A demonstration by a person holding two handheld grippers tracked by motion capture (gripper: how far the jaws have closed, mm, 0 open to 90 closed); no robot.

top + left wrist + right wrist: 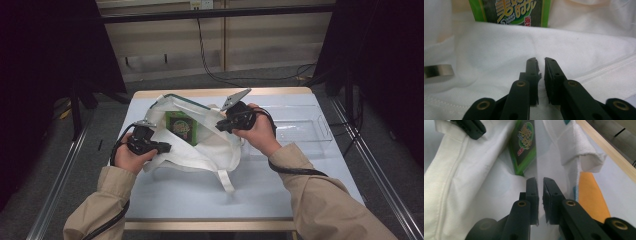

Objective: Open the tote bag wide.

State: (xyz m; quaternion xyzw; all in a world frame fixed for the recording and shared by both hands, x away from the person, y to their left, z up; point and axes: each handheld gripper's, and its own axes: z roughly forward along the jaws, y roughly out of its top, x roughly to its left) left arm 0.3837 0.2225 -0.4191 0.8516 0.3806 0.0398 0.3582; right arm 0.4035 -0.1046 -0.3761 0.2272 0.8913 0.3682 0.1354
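Both grippers, left gripper (pixel 162 147) and right gripper (pixel 221 125), are pinching the white bag's (pixel 210 150) rim, fingers clamped on cloth, flanking the upright green packet (pixel 182 127) inside.

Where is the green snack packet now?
In the high view, the green snack packet sits inside the open white bag, mid-table between the left gripper and right gripper.

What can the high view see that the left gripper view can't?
High view alone: the person's hands, the right gripper, the clear tray and the table. Left gripper view alone: a silvery metal piece at the left edge and a close look at the left gripper, its jaws nearly shut on a fold of bag. Both share the white bag and the green packet.
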